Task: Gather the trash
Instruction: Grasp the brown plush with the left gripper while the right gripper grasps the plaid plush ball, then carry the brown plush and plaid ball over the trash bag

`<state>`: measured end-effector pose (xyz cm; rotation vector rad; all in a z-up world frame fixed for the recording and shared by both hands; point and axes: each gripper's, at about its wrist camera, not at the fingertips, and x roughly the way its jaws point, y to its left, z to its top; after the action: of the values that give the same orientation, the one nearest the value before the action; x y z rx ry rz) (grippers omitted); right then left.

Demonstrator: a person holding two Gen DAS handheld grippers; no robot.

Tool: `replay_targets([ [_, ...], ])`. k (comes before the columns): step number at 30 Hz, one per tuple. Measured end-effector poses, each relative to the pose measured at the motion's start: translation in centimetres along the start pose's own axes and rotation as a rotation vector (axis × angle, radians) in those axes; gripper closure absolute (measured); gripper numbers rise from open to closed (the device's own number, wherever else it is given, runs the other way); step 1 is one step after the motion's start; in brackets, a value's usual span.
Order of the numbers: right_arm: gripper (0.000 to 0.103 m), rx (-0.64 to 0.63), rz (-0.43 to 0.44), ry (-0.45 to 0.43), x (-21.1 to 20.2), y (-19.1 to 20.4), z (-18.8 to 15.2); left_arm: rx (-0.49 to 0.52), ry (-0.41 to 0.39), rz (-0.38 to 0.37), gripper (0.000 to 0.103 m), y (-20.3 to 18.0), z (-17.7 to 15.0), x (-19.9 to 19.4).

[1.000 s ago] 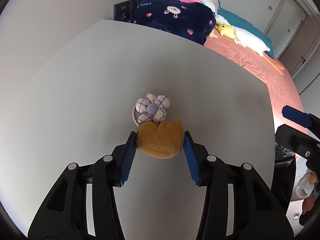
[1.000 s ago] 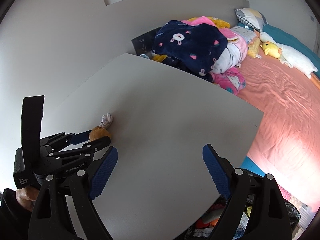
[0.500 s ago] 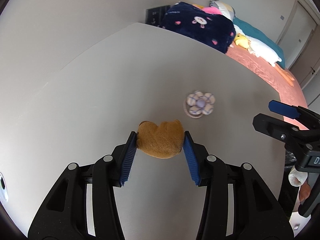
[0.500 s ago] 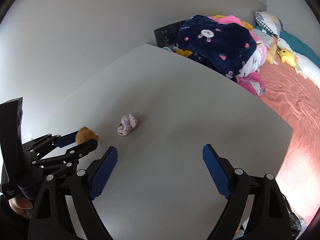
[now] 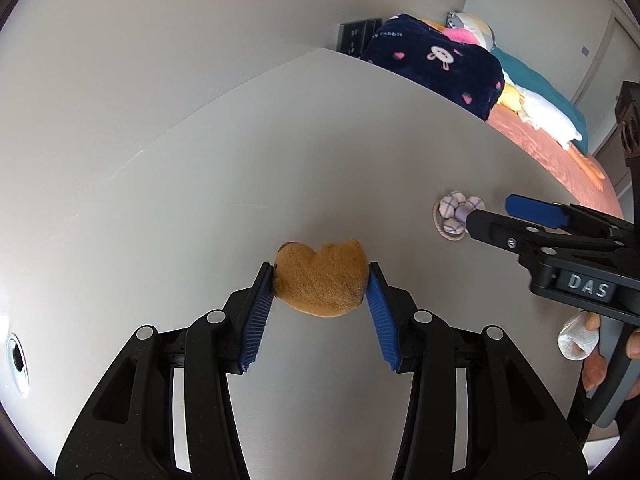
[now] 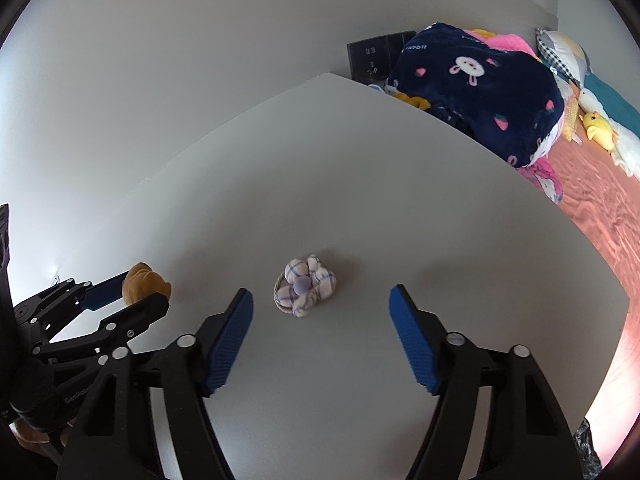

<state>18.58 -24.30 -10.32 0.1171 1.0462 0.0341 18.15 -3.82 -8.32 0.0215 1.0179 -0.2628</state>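
l grip clamped on brown plush | r grip closing - empty, flower scrunchie just ahead

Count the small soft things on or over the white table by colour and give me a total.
Brown: 1, the plush toy held in the left gripper.
Purple-and-white check: 1, the fabric flower lying on the table.
Total: 2.

The left tongs point steeply down over the worktop, blue pads pressed on both sides of a brown plush toy. To their right, the right tongs have just been closing and stand apart, nothing between them, angled down at the worktop.
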Motion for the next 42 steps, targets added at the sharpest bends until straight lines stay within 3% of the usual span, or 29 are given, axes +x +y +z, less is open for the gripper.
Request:
replay_targets([
  [11, 0.076, -0.056, -0.027, 0.037, 1.8, 1.2, 0.1, -0.021, 0.007, -0.007, 0.057, 1.0, -0.3, -0.2],
  [14, 0.081, -0.064, -0.029, 0.032, 1.6, 1.2, 0.0, -0.019, 0.007, -0.015, 0.057, 0.8, -0.2, -0.1],
  [28, 0.083, -0.029, -0.018, 0.007, -2.9, -0.4, -2.3, 0.026, -0.026, -0.049, 0.057, -1.9, 0.2, -1.8],
  [42, 0.083, 0.035, -0.026, -0.042, -8.2, -3.2, -6.1, 0.133, -0.041, -0.085, 0.057, -7.3, 0.0, -3.5],
])
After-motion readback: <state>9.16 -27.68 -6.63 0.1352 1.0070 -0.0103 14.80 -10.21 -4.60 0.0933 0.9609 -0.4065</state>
